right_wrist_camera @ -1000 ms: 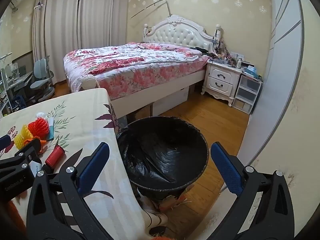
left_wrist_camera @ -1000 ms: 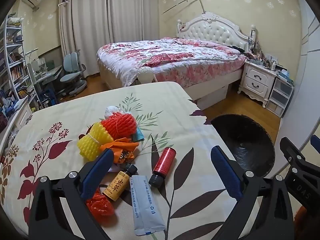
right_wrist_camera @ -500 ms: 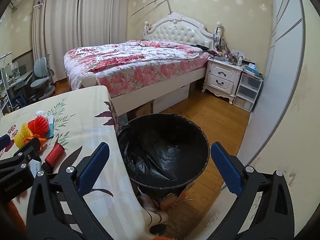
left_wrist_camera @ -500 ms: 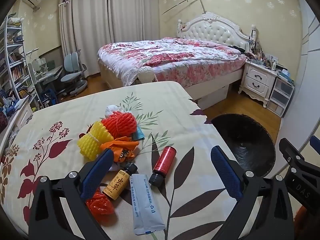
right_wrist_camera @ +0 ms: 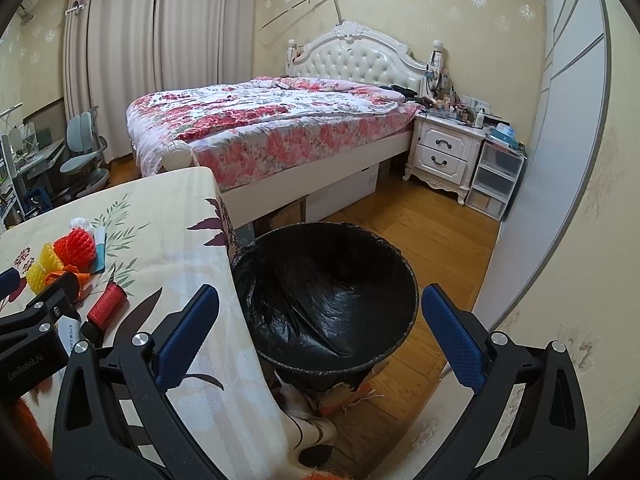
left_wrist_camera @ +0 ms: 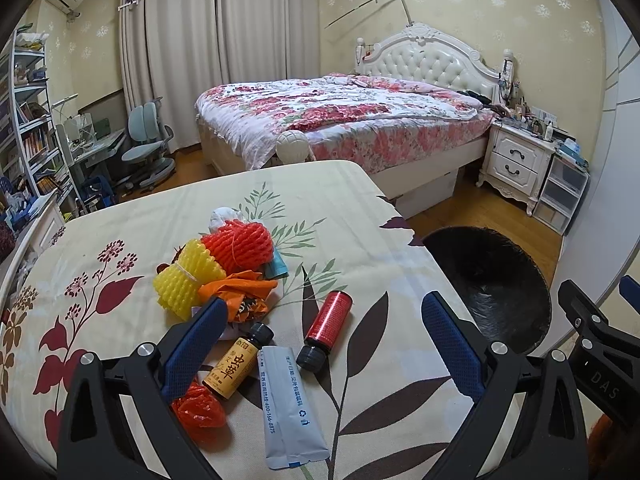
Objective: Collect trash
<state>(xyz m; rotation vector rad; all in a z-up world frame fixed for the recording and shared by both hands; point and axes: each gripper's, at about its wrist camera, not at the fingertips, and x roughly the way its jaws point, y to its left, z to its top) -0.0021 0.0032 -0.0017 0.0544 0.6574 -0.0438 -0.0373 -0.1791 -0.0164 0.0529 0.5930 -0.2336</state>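
Bedroom scene seen from two wrist cameras. Landmark: the table, covered by a cream cloth printed with leaves and flowers.

Left gripper: jaws spread wide, holding nothing, hovering over the near part of the table with the trash pile ahead of it. Its left finger overlaps the pile in view; whether it touches anything cannot be told.

Right gripper: jaws likewise spread wide and empty, poised off the table's right edge, above the bin.

Trash, all lying on the table:
- red bottle, on its side, black cap toward the camera, rightmost of the pile;
- brown bottle with a yellow label, on its side, just left of the red one;
- white tube, flat, nearest the table's front edge, its top between the two bottles;
- red net and yellow net, foam fruit sleeves side by side, farther back;
- orange wrapper, crumpled, just in front of the nets;
- orange bag, crumpled, at the front left, partly hidden by the left finger.

Bin: lined with a black bag, standing on the wooden floor just beside the table's right edge; nothing but the liner is discernible inside.

Beyond the table: a bed with a floral quilt.
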